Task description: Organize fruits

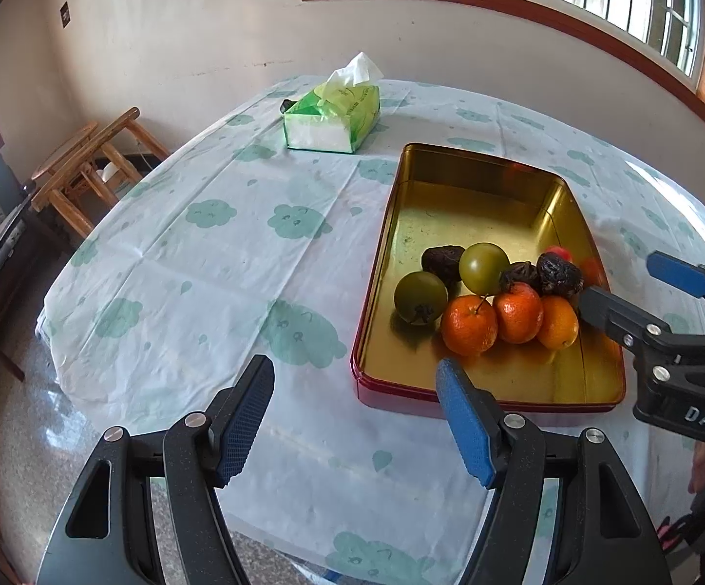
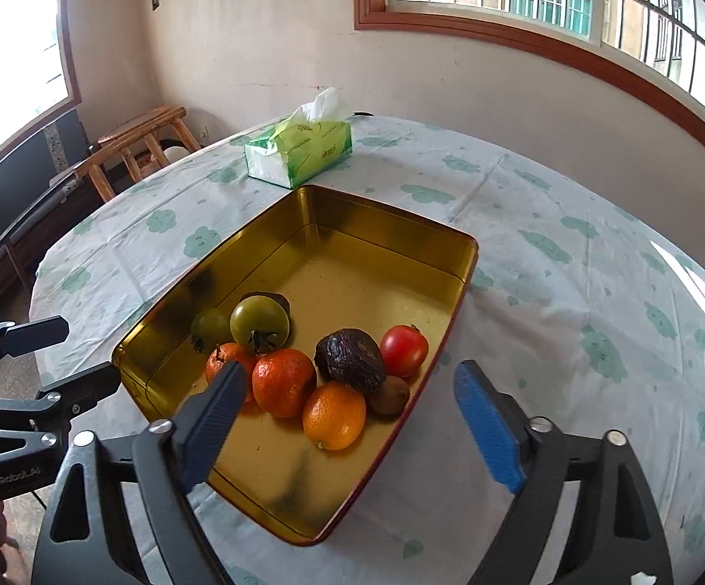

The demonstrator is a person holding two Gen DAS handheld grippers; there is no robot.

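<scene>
Nearest the lens, the left gripper [image 1: 354, 419] hangs with jaws spread wide and nothing between them, poised over bare tablecloth [image 1: 196, 263] just off the near-left corner of the tin [image 1: 488, 402]. The right gripper [image 2: 347, 426] is just as wide apart and empty-handed, its left finger over the tin's near edge, its right finger outside the rim on that side.

Inside the tin, every fruit is bunched in the near half. Closest sits a yellow-orange citrus [image 2: 334, 415], then two mandarins [image 2: 284, 382] pressed side by side, one half hidden behind the right gripper's dark finger. A small brown fruit [image 2: 390, 394] lies against the right wall, with a wrinkled dark fruit [image 2: 351, 360] and a red tomato [image 2: 403, 350] just behind it. Two green tomatoes [image 2: 259, 324] sit toward the left wall, another dark fruit tucked behind them.

Beyond that, the far half of the tin is bare gold floor up to its back rim. Cloth runs open to the left of the tin. At the far table edge stands a green tissue box [image 2: 298, 151], clear of the tin, with wooden stools [image 2: 142, 146] off the table behind.
</scene>
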